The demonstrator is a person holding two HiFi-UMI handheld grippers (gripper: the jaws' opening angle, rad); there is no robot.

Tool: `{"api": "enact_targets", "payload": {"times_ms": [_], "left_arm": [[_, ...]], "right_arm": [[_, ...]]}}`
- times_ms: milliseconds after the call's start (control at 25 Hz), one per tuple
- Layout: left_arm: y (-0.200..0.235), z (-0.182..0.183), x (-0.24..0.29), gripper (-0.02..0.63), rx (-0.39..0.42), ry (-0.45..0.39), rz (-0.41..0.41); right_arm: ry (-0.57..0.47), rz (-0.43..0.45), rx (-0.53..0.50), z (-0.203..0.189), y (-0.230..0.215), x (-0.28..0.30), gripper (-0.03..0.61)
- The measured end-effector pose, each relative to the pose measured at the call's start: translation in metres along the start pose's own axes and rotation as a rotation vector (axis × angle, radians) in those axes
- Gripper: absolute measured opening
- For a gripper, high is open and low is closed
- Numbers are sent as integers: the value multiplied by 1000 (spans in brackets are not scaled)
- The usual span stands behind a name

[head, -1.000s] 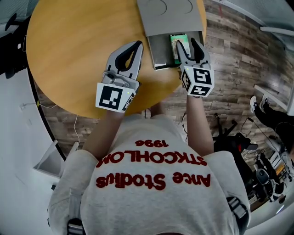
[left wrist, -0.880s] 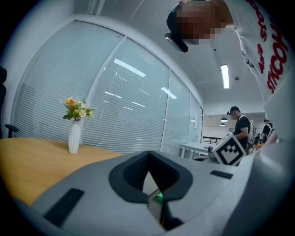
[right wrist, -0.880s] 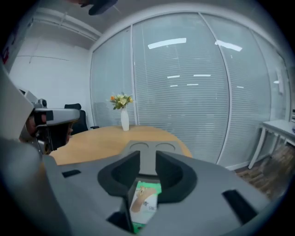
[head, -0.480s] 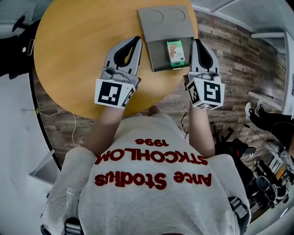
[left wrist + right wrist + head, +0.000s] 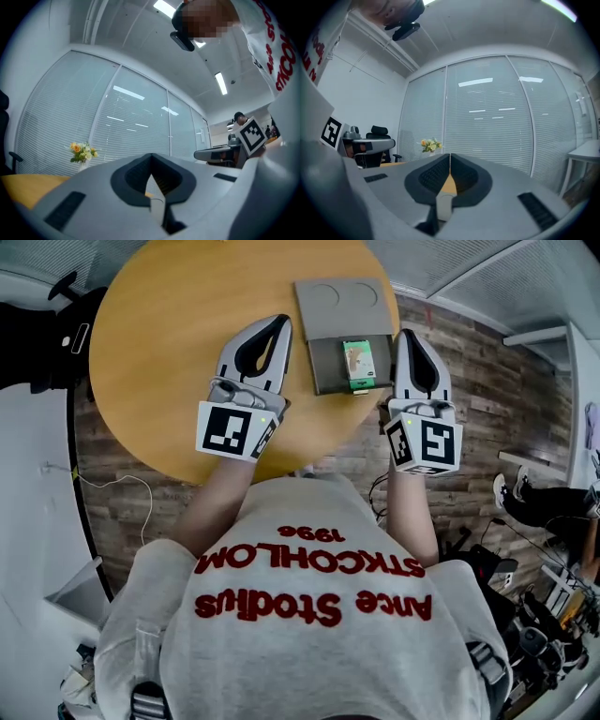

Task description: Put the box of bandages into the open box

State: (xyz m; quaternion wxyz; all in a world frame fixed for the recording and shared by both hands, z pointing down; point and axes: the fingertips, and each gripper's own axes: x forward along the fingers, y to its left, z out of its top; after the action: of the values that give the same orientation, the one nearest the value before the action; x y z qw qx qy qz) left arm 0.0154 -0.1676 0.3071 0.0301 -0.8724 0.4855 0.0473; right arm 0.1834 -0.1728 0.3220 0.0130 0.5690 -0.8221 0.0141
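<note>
Away it comes: the right gripper (image 5: pixel 410 334) has let go, pulled out of the open box (image 5: pixel 323 367) and moved to the box's right side, its jaws now pressed together and empty. The left gripper (image 5: pixel 275 324) stays just left of the box. From the head view, the box of bandages (image 5: pixel 357 363) lies flat in the open box (green and beige top showing) on the round table (image 5: pixel 169 362). In the left gripper view the jaws meet with nothing between them, flowers (image 5: pixel 82 152) beyond. In the right gripper view the tips are closed, nothing held, with flowers (image 5: pixel 430 145) and a chair (image 5: pixel 378 132) behind.
</note>
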Motion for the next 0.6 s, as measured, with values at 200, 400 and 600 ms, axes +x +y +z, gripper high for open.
{"api": "enact_targets", "payload": {"times_ms": [200,400,600], "left_arm": [[16,10,-24,0,21,-16,91],[39,20,-63,0,47,-23,200],[79,32,-113,0,87,-31,364]], "right_arm": [[-31,95,2,13,23,4,9],[-52,205,11,20,61,17,9],[-72,347,12,25,113,40,9]]}}
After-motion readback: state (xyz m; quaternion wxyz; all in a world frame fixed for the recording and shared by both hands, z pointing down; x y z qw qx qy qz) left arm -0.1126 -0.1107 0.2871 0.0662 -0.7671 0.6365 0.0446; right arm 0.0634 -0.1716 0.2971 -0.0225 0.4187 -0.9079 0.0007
